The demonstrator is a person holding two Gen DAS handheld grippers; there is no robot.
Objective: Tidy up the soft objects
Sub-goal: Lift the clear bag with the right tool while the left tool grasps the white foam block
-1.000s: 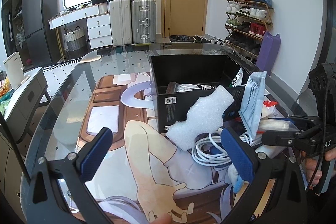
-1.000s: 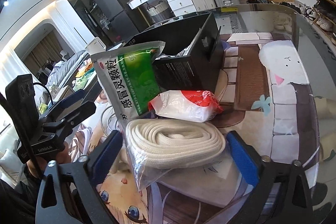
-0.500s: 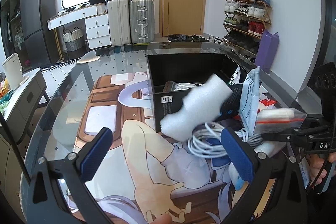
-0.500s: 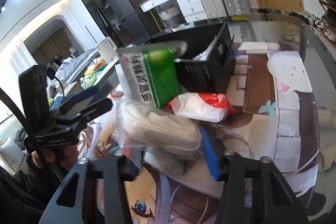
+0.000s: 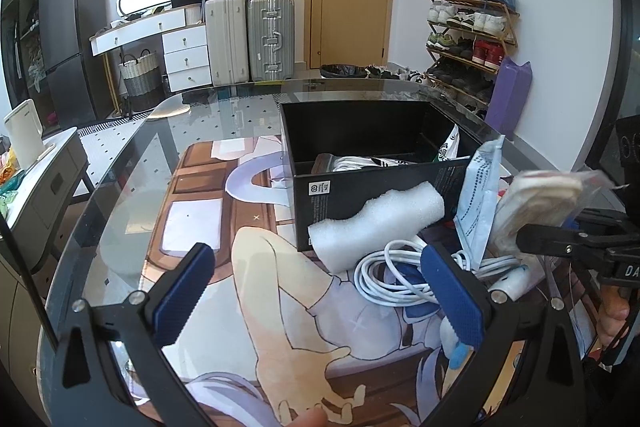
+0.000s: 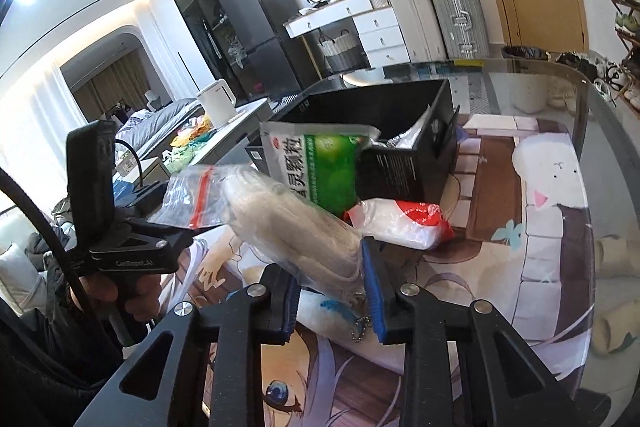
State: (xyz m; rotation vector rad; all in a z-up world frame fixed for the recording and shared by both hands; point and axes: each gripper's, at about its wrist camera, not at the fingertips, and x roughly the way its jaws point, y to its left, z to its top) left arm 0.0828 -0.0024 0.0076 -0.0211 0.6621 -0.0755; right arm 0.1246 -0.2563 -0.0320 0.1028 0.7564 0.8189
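Two hand-held grippers observed: the right hand-held gripper (image 6: 332,291) is clenched on a bagged rope coil (image 6: 296,231), held tilted above the counter (image 6: 560,227) near the black box (image 6: 400,147). The left hand-held gripper (image 5: 320,295) hangs spread wide, level, grasping nothing, facing a foam piece (image 5: 376,223).

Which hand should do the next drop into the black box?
Right. The right tool is already shut on the bagged white rope, lifted off the mat near the black box. The left tool is open and holds nothing; the foam piece lies beyond it.
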